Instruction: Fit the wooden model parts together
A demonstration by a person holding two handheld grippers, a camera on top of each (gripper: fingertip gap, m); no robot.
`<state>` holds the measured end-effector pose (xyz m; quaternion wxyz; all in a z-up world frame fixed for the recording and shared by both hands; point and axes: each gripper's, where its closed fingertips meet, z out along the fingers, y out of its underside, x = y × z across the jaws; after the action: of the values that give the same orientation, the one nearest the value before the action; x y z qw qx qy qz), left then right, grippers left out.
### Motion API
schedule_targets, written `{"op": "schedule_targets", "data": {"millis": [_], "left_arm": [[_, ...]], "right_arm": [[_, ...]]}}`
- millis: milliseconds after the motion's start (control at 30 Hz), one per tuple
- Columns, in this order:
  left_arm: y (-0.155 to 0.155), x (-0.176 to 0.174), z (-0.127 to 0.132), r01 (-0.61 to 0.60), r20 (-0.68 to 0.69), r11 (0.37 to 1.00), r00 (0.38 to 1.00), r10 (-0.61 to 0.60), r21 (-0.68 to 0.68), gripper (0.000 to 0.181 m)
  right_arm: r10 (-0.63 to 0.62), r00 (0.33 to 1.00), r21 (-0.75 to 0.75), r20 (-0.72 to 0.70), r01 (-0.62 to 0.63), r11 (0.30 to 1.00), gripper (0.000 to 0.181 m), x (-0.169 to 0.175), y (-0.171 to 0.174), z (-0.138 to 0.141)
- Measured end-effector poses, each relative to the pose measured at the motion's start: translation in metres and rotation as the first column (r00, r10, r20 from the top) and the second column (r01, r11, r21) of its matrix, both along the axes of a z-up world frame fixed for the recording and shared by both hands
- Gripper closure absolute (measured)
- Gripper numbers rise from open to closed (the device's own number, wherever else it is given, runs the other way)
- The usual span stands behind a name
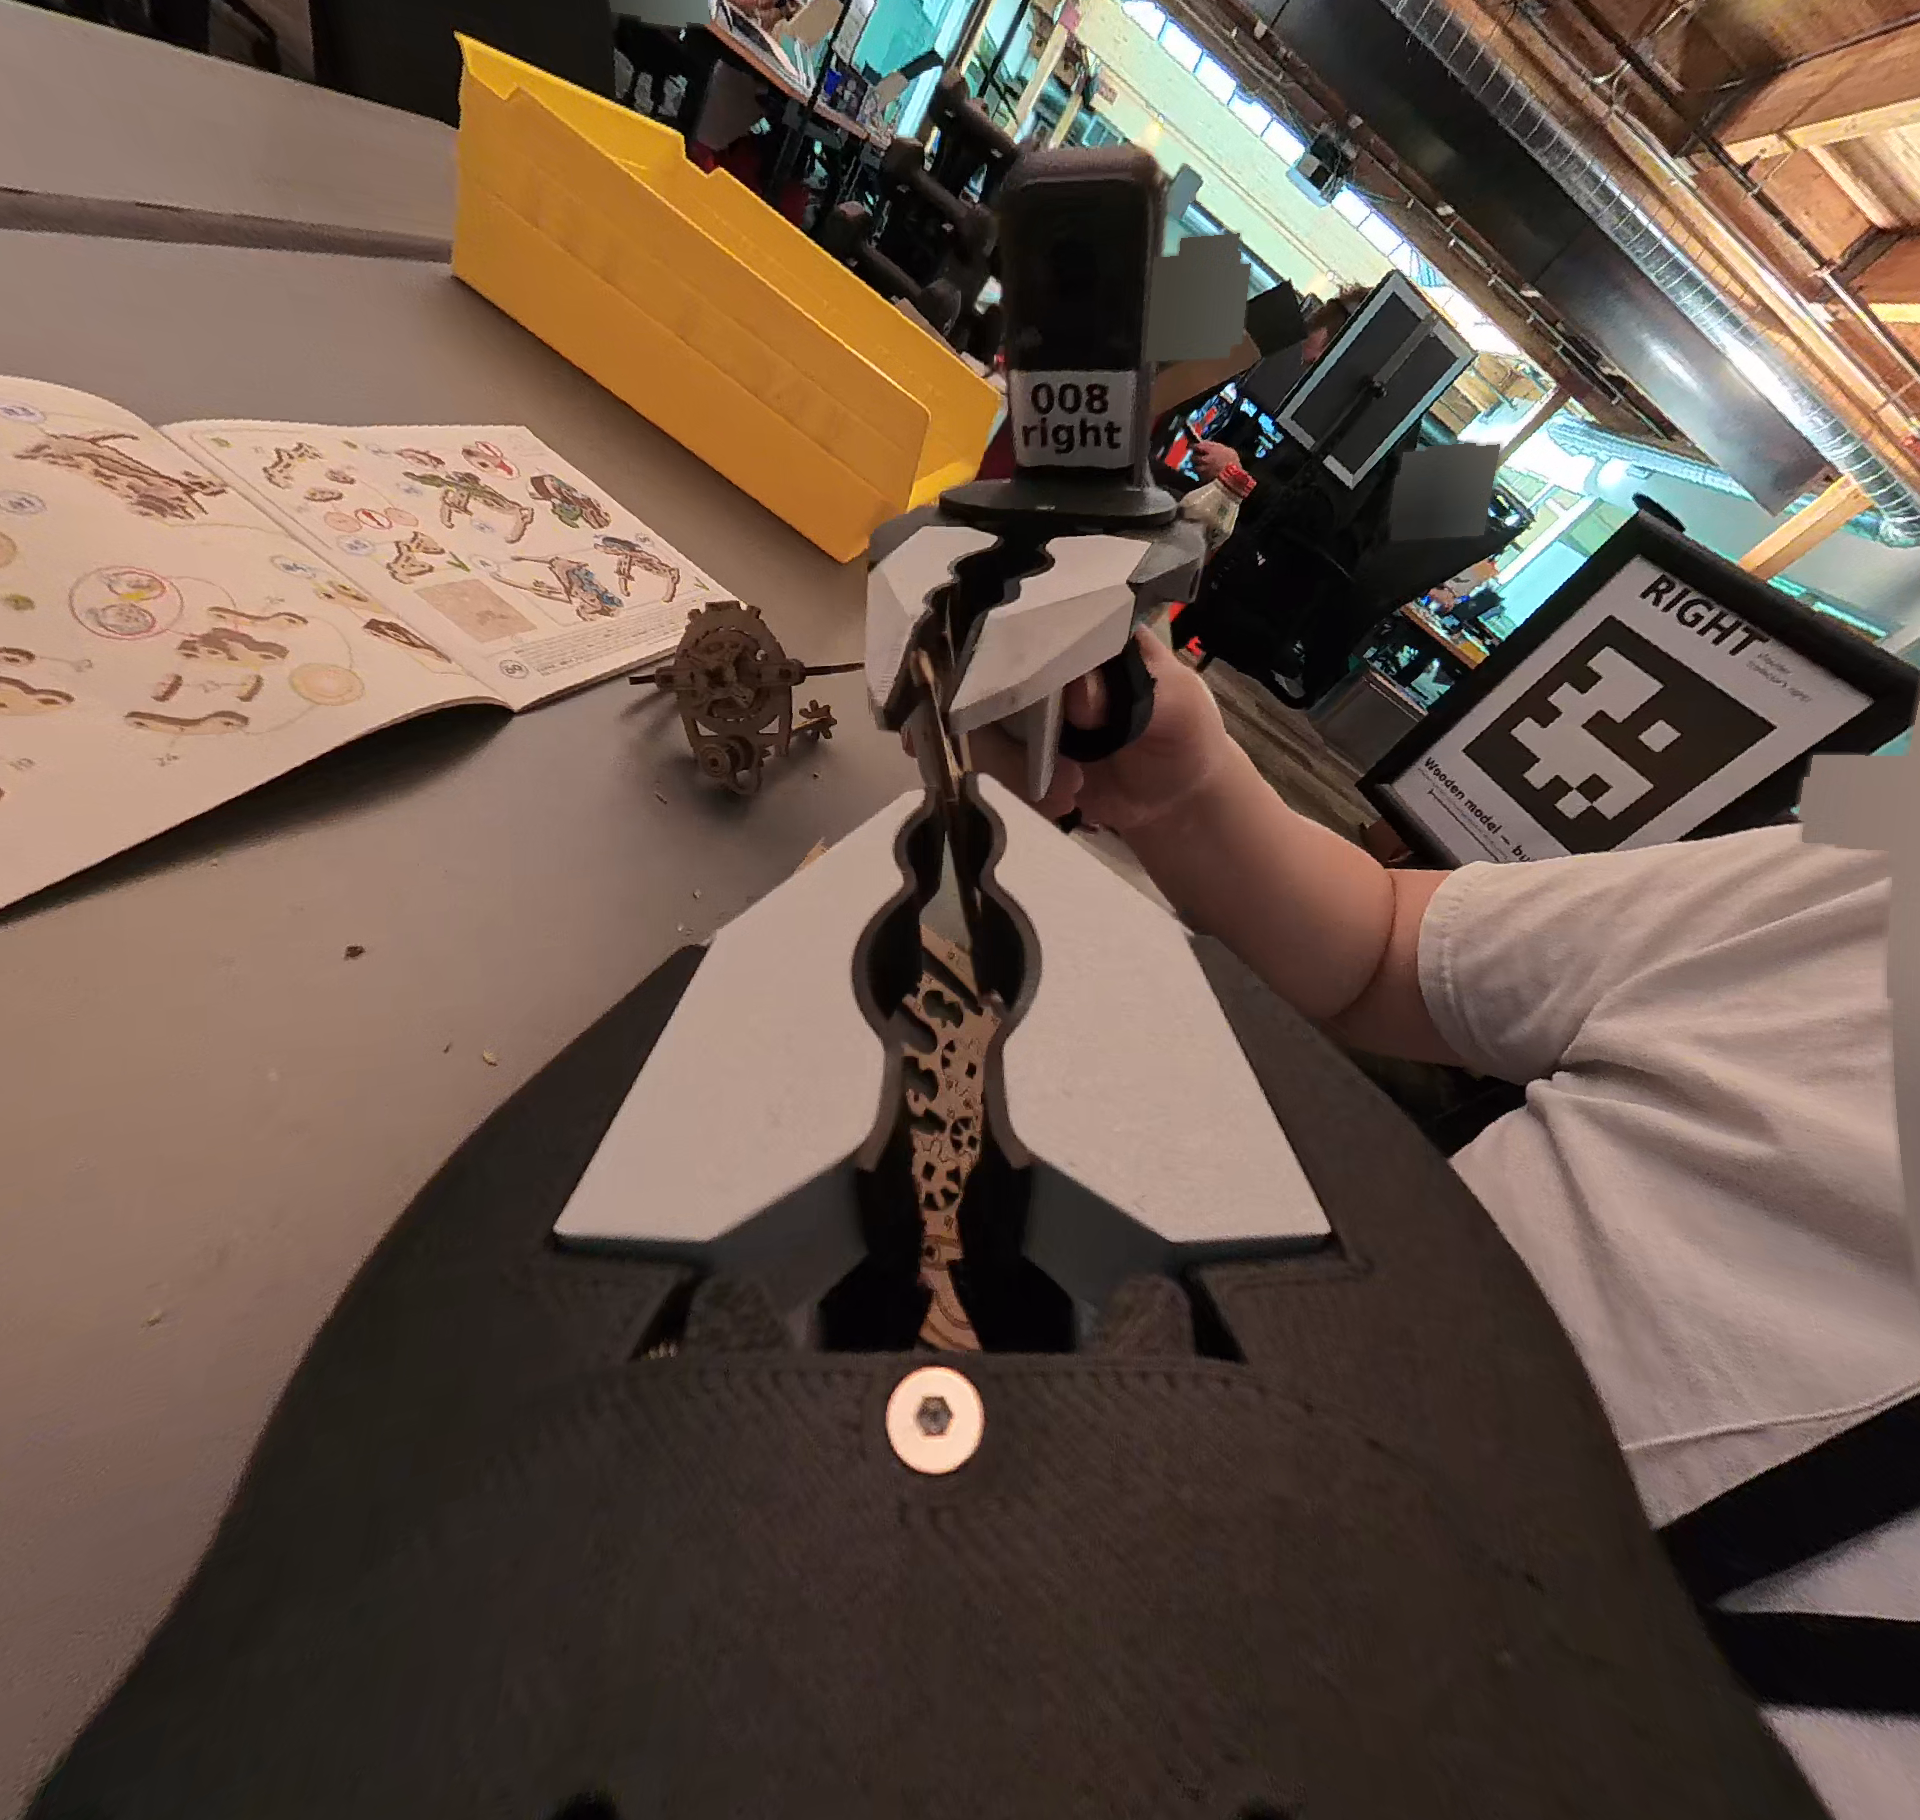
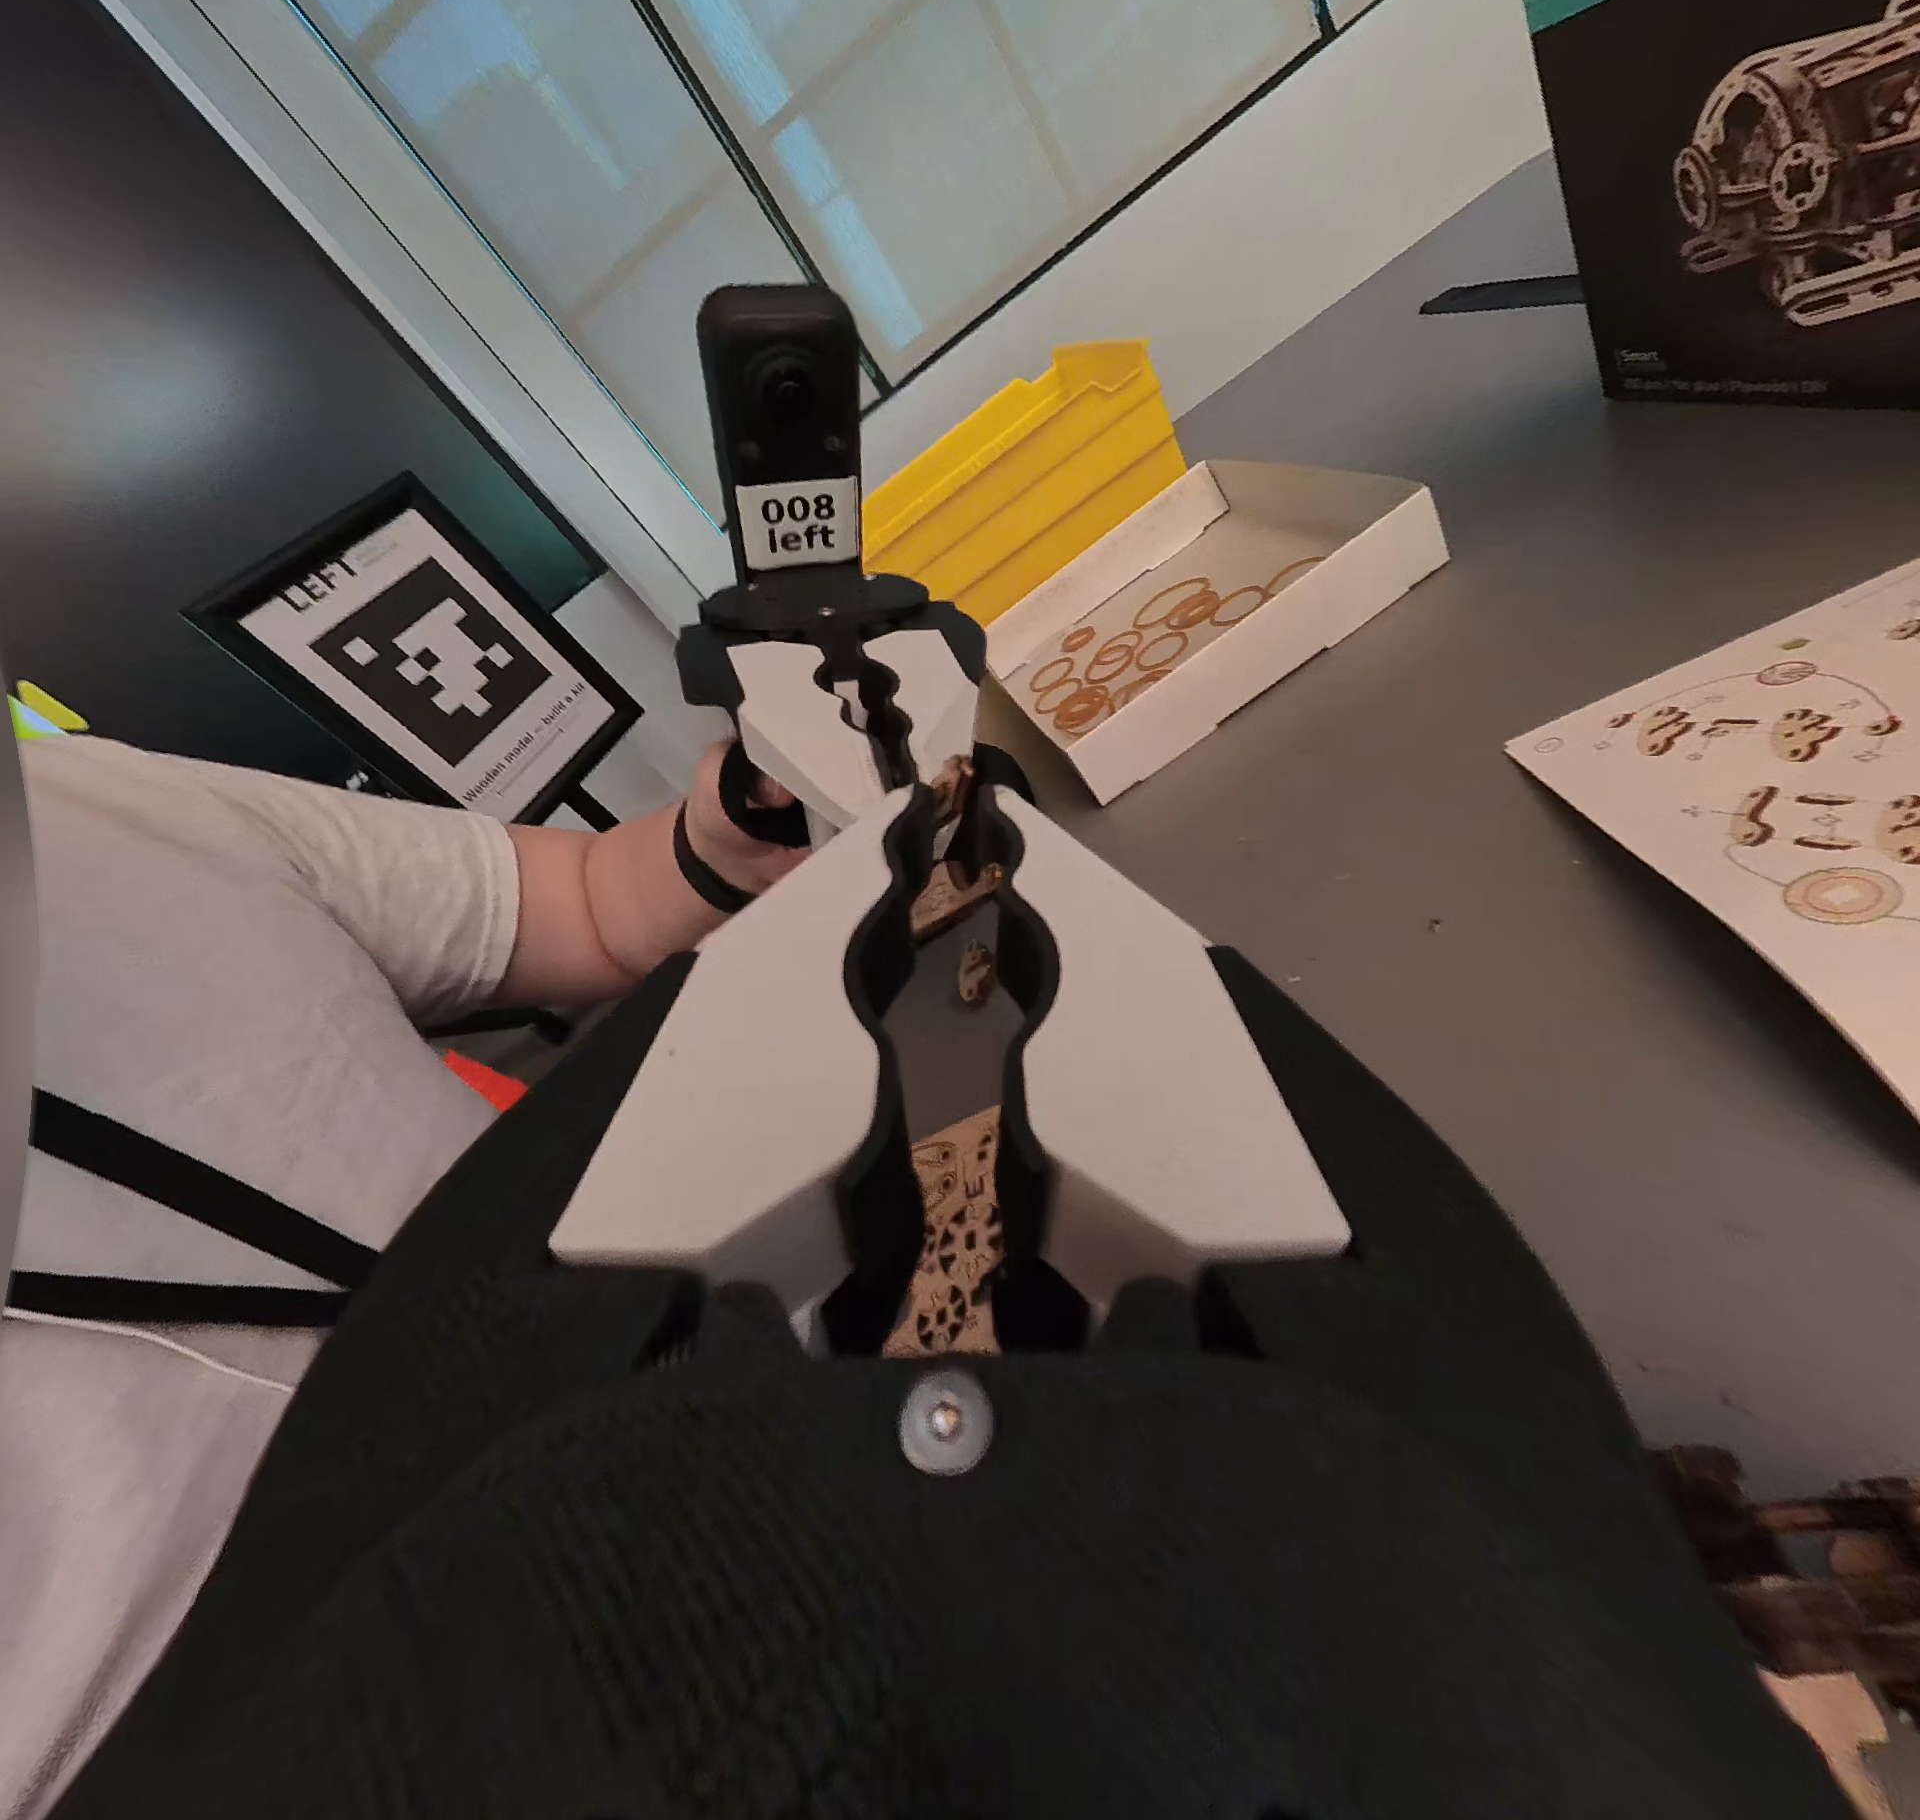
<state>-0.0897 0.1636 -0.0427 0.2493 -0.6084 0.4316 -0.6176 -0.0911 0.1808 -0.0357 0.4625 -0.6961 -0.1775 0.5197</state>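
From the left wrist view, I see the left gripper [image 1: 951, 814] in the near field with its jaws drawn close together, clamped on a thin wooden part [image 1: 940, 731] that stands on edge between the tips. A perforated wooden sheet [image 1: 945, 1126] with gear cut-outs lies below the fingers. The grey table [image 1: 260, 1095] offers open surface from 7 to 9 o'clock, marked only by small wood crumbs; its near edge is hidden by the gripper body.

At 12 o'clock, directly beyond, the right gripper [image 1: 935, 648] meets the same wooden part from the opposite side, jaws narrowed onto it; a hand [image 1: 1132, 731] holds its grip. At 11 o'clock, just beside the grippers, a small assembled gear mechanism [image 1: 732, 700] stands on the table. At 10 o'clock an open instruction booklet [image 1: 312, 575] lies flat. Behind it, a yellow bin [image 1: 707, 336] stands; I cannot tell what is in it.

From the right wrist view, the right gripper [image 2: 940, 814] jaws touch the wooden part [image 2: 951, 783] at the tips, with the left gripper [image 2: 883, 752] opposing it. At 1 o'clock, a shallow white tray [image 2: 1299, 627] holds loose thin wooden rings [image 2: 1122, 648]. The yellow bin [image 2: 1039, 482] sits just behind the tray. At 2 o'clock, far off, a dark model box [image 2: 1745, 160] stands upright.
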Motion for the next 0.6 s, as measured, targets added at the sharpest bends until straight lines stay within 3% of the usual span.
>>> {"op": "schedule_targets", "data": {"millis": [200,333,433,600], "left_arm": [[0.002,0.003,-0.002,-0.058,-0.005,0.995,0.998,0.059,0.075,0.180],[0.004,0.002,0.008,-0.061,0.057,0.997,0.997,0.059,0.038,0.181],[0.003,0.002,0.010,-0.109,0.068,0.986,0.993,0.101,0.124,0.181],[0.004,0.002,0.013,-0.128,0.091,0.987,0.989,0.120,0.094,0.181]], "right_arm": [[-0.048,0.999,0.014,0.025,0.047,0.999,0.176,0.002,0.003,0.000],[-0.024,0.991,-0.013,-0.133,0.022,1.000,0.174,0.001,0.001,0.014],[-0.033,0.975,-0.072,-0.218,0.017,0.997,0.172,0.003,0.002,0.018],[-0.082,0.981,-0.019,-0.176,0.080,0.997,0.163,0.008,0.003,0.025]]}}
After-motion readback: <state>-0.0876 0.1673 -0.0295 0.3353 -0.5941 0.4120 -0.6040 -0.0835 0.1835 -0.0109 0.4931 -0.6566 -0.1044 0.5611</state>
